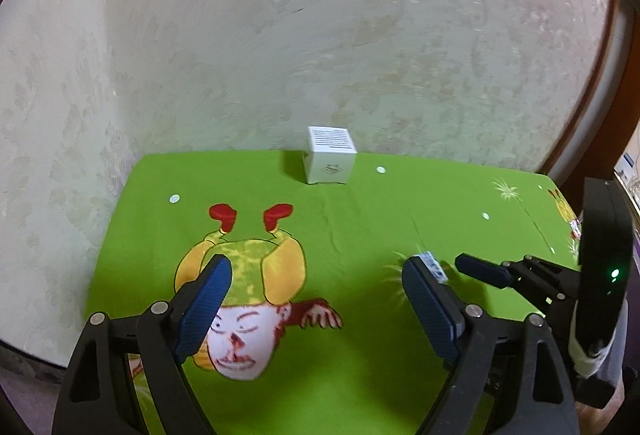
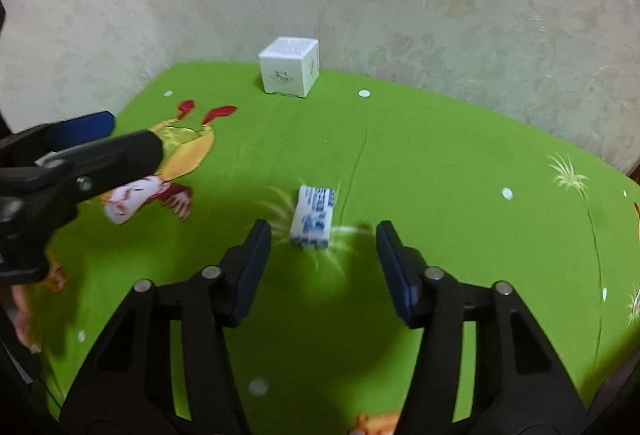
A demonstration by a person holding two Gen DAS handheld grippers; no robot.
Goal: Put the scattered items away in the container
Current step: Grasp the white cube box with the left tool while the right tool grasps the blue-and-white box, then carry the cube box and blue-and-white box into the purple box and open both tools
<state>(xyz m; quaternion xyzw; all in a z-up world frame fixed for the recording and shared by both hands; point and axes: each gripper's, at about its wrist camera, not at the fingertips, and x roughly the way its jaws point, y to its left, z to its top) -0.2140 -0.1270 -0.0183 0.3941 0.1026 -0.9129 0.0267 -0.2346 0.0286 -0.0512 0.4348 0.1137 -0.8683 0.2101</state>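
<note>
A small white packet with blue print (image 2: 313, 215) lies on the green cloth, just ahead of my right gripper (image 2: 322, 235) and in line with the gap between its tips. Its pads stand apart and touch nothing. In the left wrist view the packet (image 1: 431, 262) peeks out behind my left gripper's right finger (image 1: 428, 299). My left gripper (image 1: 316, 271) is open over a cartoon print, holding nothing. A white cube box (image 1: 331, 155) (image 2: 289, 67) stands closed at the cloth's far edge by the wall. A finger (image 1: 480, 269) of the right gripper reaches in from the right.
The green cloth (image 2: 440, 163) covers the whole surface and bears cartoon figures and small white dots. A papered wall (image 1: 320, 35) rises right behind the box. The cloth's left edge (image 1: 112, 235) drops off beside the wall. A wooden frame (image 1: 600, 95) stands at right.
</note>
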